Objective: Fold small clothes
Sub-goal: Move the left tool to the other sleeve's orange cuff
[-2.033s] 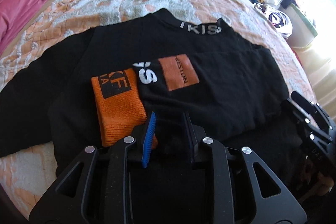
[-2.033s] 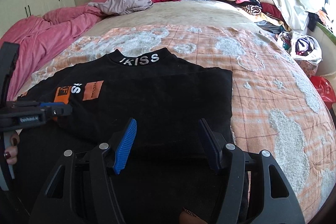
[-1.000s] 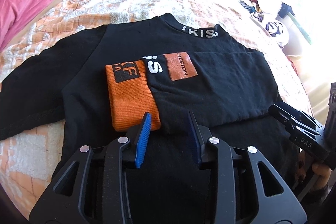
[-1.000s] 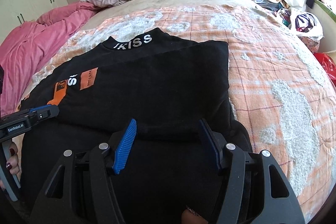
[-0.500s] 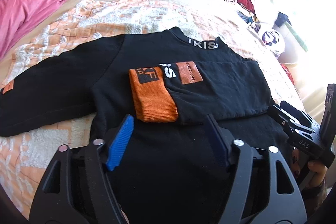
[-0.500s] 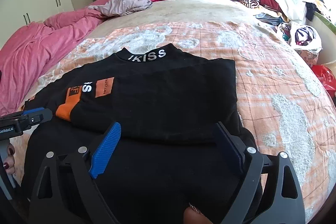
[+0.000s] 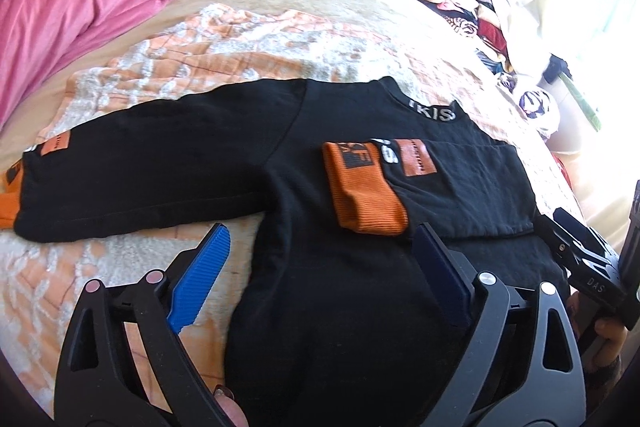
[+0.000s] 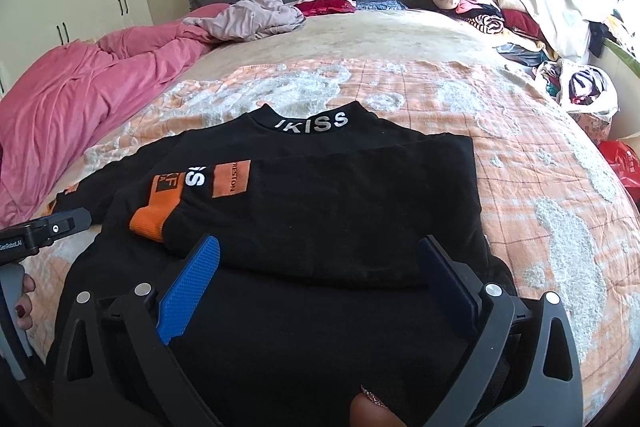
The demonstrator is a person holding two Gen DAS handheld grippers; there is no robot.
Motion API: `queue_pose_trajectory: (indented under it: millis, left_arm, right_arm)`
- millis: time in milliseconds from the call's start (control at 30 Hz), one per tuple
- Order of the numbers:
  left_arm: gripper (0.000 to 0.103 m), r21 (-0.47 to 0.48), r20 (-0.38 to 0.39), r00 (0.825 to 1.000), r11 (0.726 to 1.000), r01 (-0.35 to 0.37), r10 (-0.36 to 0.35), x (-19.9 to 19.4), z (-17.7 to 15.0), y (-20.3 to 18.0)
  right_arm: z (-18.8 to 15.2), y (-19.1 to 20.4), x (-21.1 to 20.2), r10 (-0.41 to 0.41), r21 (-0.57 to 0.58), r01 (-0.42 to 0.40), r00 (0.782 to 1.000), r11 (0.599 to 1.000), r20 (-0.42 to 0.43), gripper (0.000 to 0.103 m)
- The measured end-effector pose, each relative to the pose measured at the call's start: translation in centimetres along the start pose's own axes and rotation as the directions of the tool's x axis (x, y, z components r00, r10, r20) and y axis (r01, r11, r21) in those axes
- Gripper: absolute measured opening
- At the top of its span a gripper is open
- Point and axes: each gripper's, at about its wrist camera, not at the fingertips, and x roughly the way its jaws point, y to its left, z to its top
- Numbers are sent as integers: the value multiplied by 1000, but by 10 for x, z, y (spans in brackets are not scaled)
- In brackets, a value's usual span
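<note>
Since the earlier frames both my claws have let go of the folded-in sleeve and drawn back toward the hem, and their jaws have just been opening, with nothing pinched between them. My left claw (image 7: pixel 320 267) now stands wide apart above the lower body of the black sweatshirt (image 7: pixel 340 327), and my right claw (image 8: pixel 320 275) is just as wide, hanging over the hem side of the same garment. The sweatshirt lies flat on the bed (image 8: pixel 540 167), collar away from me, spread over the orange-and-white blanket (image 7: pixel 240 43). One sleeve is already laid across the chest, its orange cuff (image 7: pixel 362 195) resting near the middle of the body. The other sleeve (image 7: pixel 140 167) is stretched straight out to the side over the blanket, not yet folded. So I judge the first sleeve fold done and the second one in hand. The next move, as I read it, falls to my left claw: reach out along that loose sleeve, pinch it near its cuff end and carry it across the body to lie over or beside the first. The fabric is soft and thick, so I would take a full bite and lift enough not to drag the body askew.
</note>
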Motion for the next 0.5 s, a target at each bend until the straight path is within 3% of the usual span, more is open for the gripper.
queue_pose_trajectory:
  millis: [100, 500]
  left_arm:
    - [93, -22, 12, 1000, 999, -25, 25, -4, -1, 14]
    - [93, -148, 41, 992, 983, -110, 117, -22, -5, 70]
  right_arm:
    - [2, 14, 1, 7, -30, -7, 1000, 1000, -5, 98]
    - [9, 79, 1, 57, -141, -58, 998, 988, -13, 98]
